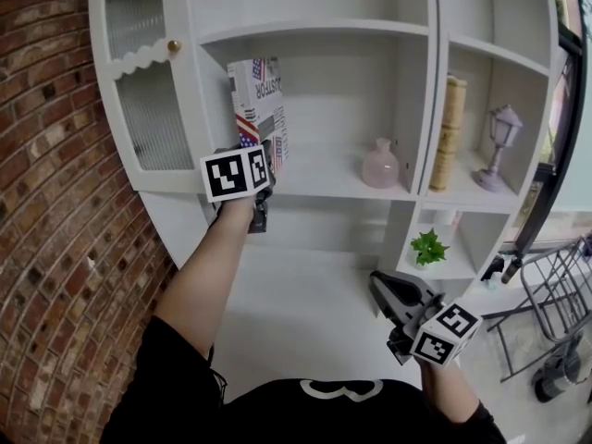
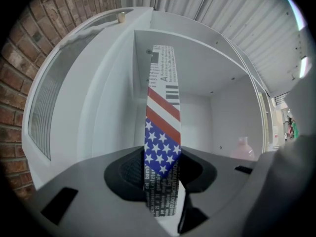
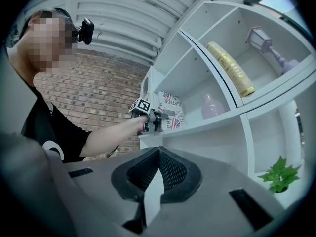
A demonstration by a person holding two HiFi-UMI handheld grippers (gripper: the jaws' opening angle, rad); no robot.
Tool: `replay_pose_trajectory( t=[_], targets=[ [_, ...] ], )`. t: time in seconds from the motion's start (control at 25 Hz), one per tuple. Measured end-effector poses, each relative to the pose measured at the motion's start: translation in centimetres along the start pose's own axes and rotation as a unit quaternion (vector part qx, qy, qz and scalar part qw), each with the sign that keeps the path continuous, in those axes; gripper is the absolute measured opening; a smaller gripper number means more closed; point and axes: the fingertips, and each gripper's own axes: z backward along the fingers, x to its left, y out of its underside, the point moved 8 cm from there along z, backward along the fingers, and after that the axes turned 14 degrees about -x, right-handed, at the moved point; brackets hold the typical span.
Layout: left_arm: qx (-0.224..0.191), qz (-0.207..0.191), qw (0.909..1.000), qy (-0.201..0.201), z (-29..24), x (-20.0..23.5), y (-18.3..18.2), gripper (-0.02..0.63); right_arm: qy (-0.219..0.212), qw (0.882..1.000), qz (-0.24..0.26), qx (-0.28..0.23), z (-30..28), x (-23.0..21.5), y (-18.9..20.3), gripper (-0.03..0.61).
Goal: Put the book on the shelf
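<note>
The book [image 1: 259, 100], covered in newsprint and a stars-and-stripes pattern, stands nearly upright at the left end of the white shelf unit's middle compartment [image 1: 333, 188]. My left gripper [image 1: 268, 160] is shut on its lower part. In the left gripper view the book's spine [image 2: 163, 132] rises from between the pads of the left gripper [image 2: 162, 174]. Its bottom edge is hidden, so contact with the shelf board cannot be told. My right gripper [image 1: 379, 283] hangs low at the right, away from the shelf, shut and empty [image 3: 157, 154]. The right gripper view shows the book [image 3: 170, 110] and left gripper [image 3: 153, 120] from the side.
A pink vase [image 1: 380, 165] stands at the right of the same compartment. The neighbouring compartment holds a gold book [image 1: 451, 132] and a lilac lamp [image 1: 499, 146]; a small green plant [image 1: 427, 246] sits below. A ribbed-glass door [image 1: 148, 109] and brick wall [image 1: 55, 155] lie left.
</note>
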Motion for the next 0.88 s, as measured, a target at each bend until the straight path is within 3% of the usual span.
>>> replay_pose_trajectory(
  t=[0.44, 0.64, 0.88],
  targets=[
    [-0.002, 0.012, 0.9999, 0.008, -0.2, -0.4, 0.5, 0.166, 0.009, 1.000, -0.004, 0.006, 0.0, 0.0, 0.6, 0.009],
    [-0.019, 0.027, 0.9989, 0.032, 0.4, -0.8, 0.3, 0.316, 0.009, 1.000, -0.007, 0.006, 0.1, 0.5, 0.6, 0.009],
    [-0.053, 0.016, 0.9967, 0.059, 3.5, -1.4, -0.7, 0.373, 0.008, 1.000, -0.006, 0.014, 0.1, 1.6, 0.8, 0.009]
  ],
)
